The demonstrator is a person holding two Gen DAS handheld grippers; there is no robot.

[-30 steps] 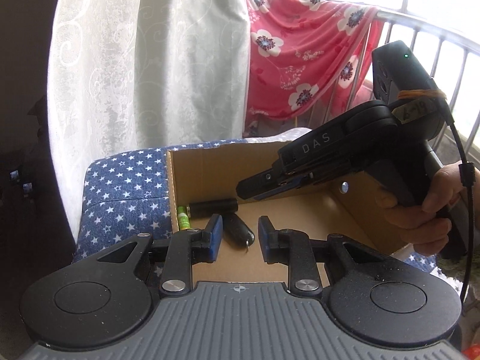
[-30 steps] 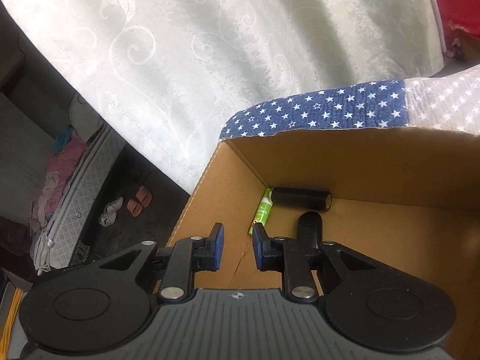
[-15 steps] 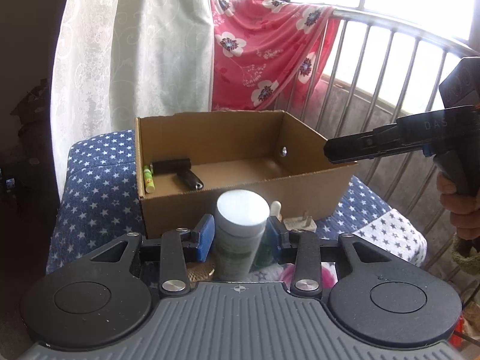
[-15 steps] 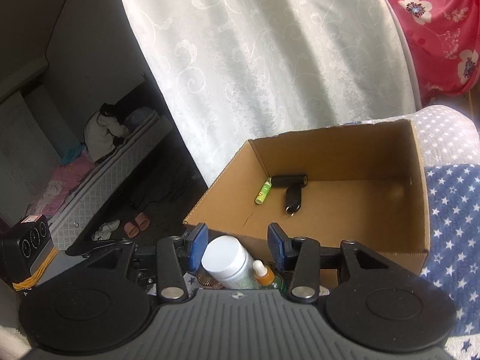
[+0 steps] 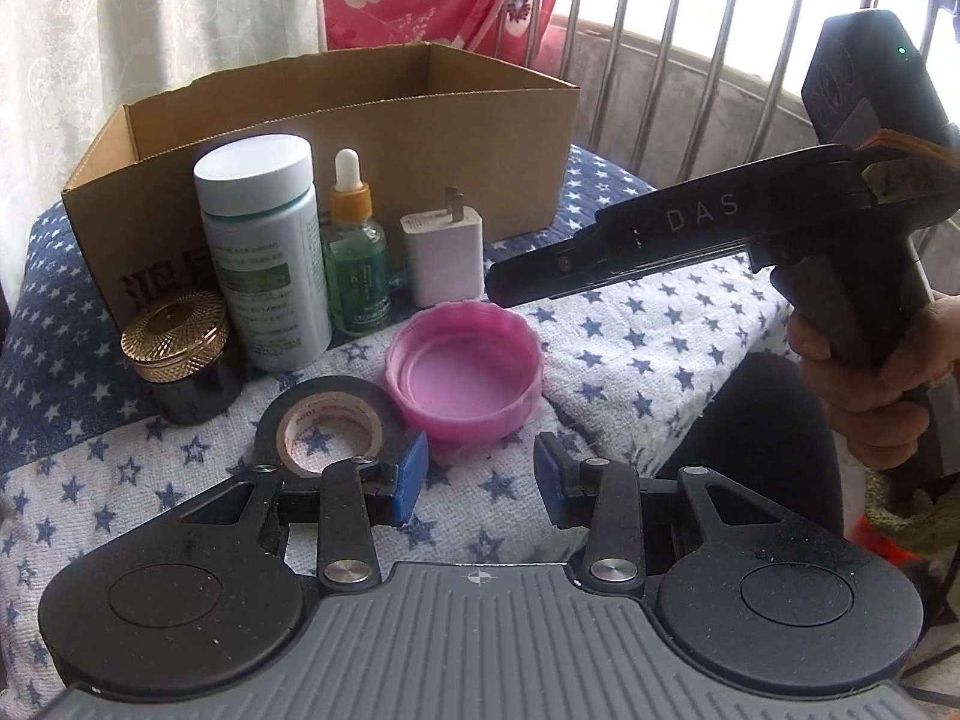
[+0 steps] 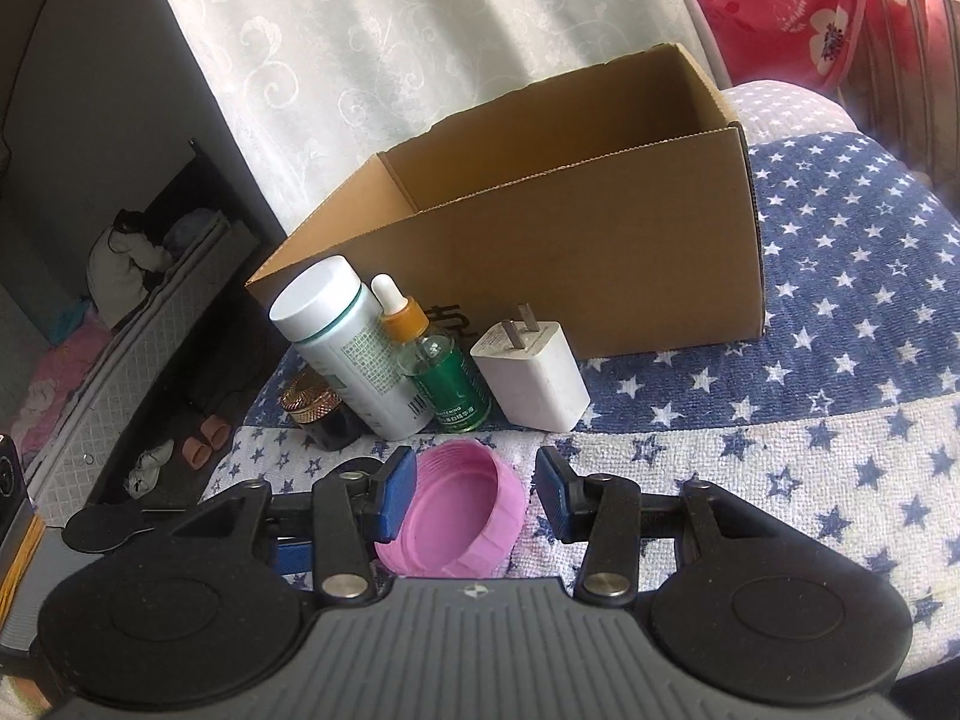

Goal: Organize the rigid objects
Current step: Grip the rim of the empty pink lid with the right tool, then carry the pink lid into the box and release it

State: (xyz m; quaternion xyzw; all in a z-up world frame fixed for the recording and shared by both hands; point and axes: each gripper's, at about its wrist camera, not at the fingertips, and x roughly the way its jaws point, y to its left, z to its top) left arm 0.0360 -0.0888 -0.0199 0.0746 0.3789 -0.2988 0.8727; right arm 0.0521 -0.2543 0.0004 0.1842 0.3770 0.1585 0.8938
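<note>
Now both jaws stand apart, empty: the left hand-held gripper (image 5: 480,483) sits at six o'clock of the pink lid (image 5: 463,378), which the right hand-held gripper (image 6: 474,501) straddles without touching.

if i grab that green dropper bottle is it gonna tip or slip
The green dropper bottle is tall and narrow on soft star-print cloth, so a nudge would probably tip it. It looks like smooth glass, likely slippery and breakable. The white bottle and charger stand close on either side, so it may knock them.
</note>
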